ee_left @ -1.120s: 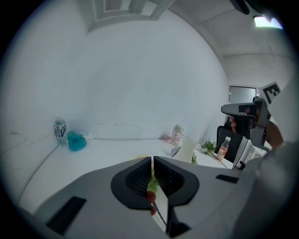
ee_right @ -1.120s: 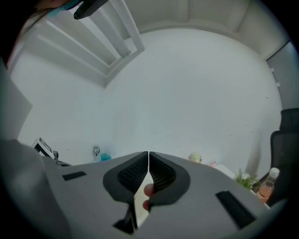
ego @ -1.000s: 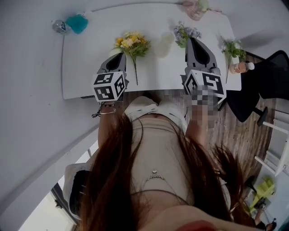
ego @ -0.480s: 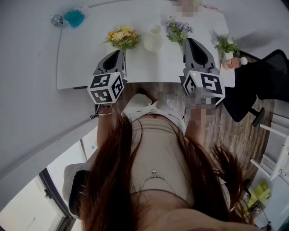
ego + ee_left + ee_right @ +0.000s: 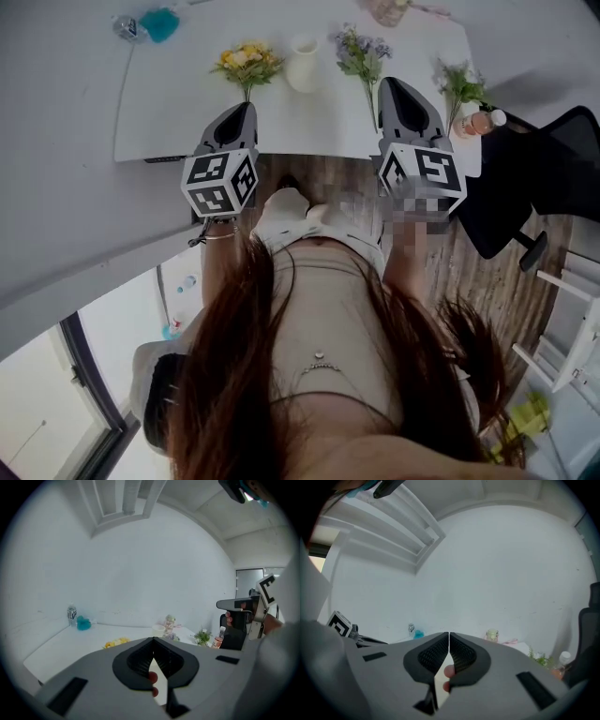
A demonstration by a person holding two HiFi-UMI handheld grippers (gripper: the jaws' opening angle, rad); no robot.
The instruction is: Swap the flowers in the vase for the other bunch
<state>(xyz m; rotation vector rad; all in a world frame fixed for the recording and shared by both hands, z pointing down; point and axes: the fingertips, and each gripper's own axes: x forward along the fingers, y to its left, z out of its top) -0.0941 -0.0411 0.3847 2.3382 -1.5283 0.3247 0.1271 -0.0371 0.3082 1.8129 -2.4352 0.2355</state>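
Looking steeply down on a white table (image 5: 187,112) set against a wall, with a black chair (image 5: 553,169) at its right end. Hovering over the near edge, both claws: left claw (image 5: 246,106) pressed together with nothing pinched, right claw (image 5: 394,82) likewise pressed together and empty, each short of the flowers. Standing upright mid-table, a cream vase (image 5: 303,64), flanked by two bunches lying flat with stems toward the near edge: yellow flowers (image 5: 247,64) just left of it, purple flowers (image 5: 361,54) just right. Lying near the right end, a green sprig (image 5: 459,84) beside an orange bottle (image 5: 478,122). Sitting at the far left corner, a blue lump (image 5: 157,23) beside a small clear bottle (image 5: 125,26).
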